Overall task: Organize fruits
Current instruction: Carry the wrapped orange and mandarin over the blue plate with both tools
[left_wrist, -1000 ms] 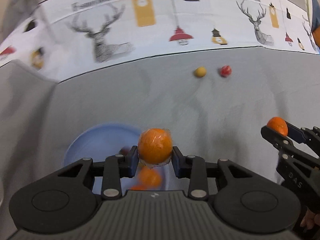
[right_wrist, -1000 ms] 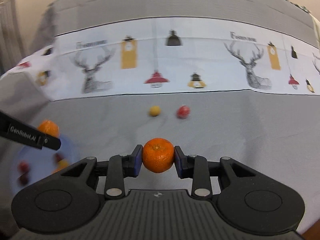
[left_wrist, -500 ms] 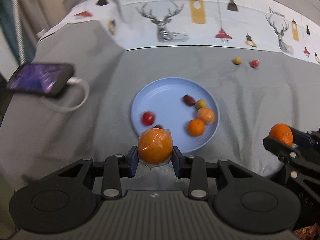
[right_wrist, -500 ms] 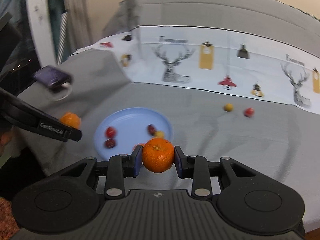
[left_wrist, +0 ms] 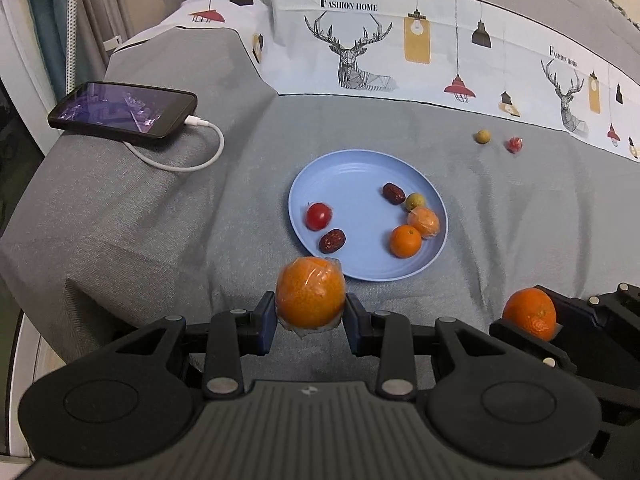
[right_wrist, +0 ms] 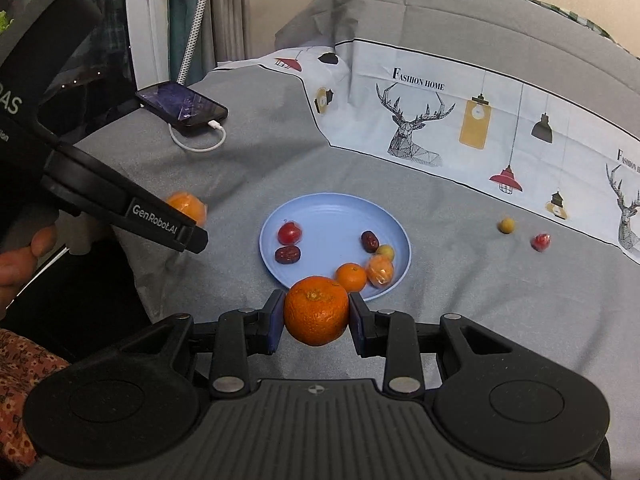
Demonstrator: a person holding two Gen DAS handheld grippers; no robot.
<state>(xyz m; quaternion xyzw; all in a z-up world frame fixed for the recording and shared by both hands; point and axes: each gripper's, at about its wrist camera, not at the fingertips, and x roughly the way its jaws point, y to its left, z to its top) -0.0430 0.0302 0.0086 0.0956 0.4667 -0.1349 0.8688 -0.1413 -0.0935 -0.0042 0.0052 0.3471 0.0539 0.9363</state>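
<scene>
Clearly both grippers pinch fruit at mid-girth: left gripper (left_wrist: 310, 316) a slippery wrapped orange (left_wrist: 310, 297); right gripper (right_wrist: 316, 322) a firm bare orange (right_wrist: 316, 310).

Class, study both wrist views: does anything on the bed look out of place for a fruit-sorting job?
Two small fruits, a yellow one and a red one, lie loose on the grey cover, apart from the blue plate holding the rest. A phone charging at the bed's corner is no fruit. Nothing looks spilled or damaged.
</scene>
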